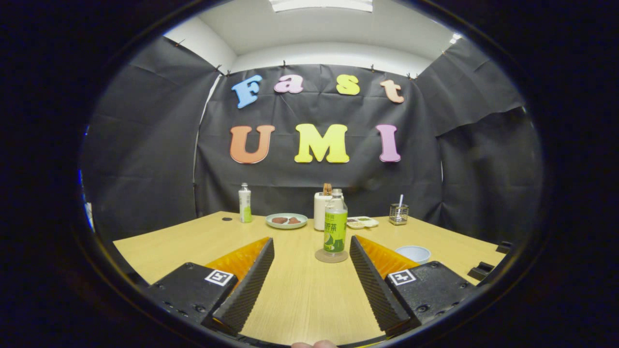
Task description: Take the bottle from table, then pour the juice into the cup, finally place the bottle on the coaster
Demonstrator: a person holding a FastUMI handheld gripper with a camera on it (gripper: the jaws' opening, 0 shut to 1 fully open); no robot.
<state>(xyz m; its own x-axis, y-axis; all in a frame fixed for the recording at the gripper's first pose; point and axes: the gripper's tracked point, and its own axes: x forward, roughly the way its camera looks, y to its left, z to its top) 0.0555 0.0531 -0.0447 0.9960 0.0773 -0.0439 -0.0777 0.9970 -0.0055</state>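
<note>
Standing upright on a round, pale coaster [331, 256], the bottle [335, 226] sat just ahead of the gripper [312, 241], nearer its right finger and touching neither one. The fingers [251, 280] were spread wide apart with nothing between them but bare table [300, 295]; their inner faces were ridged like saw teeth, and each finger's base carried a small square marker.

The bottle was clear plastic with a pale cap, a green and white label wrapped round its middle, and a slightly waisted body. At about two o'clock from the gripper, just beyond the right finger, lay a shallow, round cup [413, 253], pale blue and smooth, well apart from the bottle.

Nothing stood in the open lane between the fingers and the bottle. Behind the bottle, at twelve o'clock, rose a white cylinder [320, 211] with something brown poking from its top, partly hidden by the bottle's neck. At eleven o'clock rested a round, pale green plate [286, 221] bearing two brown pieces, and farther out at ten o'clock stood a second bottle [245, 203], slim, with a green band low on it. A small dark disc [227, 219] lay flat beside it. At one o'clock sat a flat white tray [362, 222] with compartments, then a square wire holder [398, 214] with a white stick in it.

The table was light wood grain, smooth and matte.
</note>
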